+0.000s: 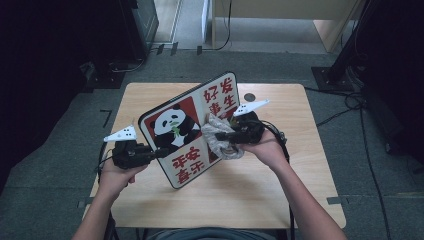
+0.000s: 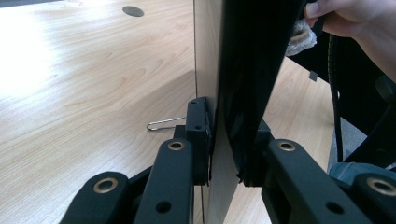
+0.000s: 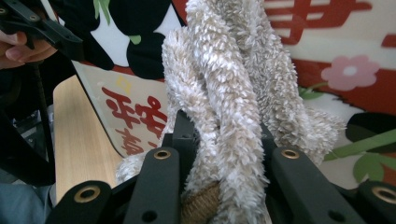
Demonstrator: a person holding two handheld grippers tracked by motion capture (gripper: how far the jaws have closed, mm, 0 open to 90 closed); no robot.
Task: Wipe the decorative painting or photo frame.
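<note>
Wiping looks to be the step in hand: at the centre of the high view the left gripper [image 1: 161, 152] has its jaws clamped on the lower left edge of the tilted panda board [image 1: 192, 127], holding it up off the table [image 1: 280, 195]. The right gripper [image 1: 223, 136], jaws closed on a fluffy cloth [image 1: 220, 140], presses it to the board's face. Next, I judge, the cloth must sweep across while the board stays steady.

1. The left gripper [image 1: 131, 154] sits low at the left, held from beneath by the left hand [image 1: 116, 176], jaws clamped tight.
2. The right gripper [image 1: 240, 131] points leftward, cupped by the right hand [image 1: 265, 148]; its jaws are pressed together, apparently fully.
</note>
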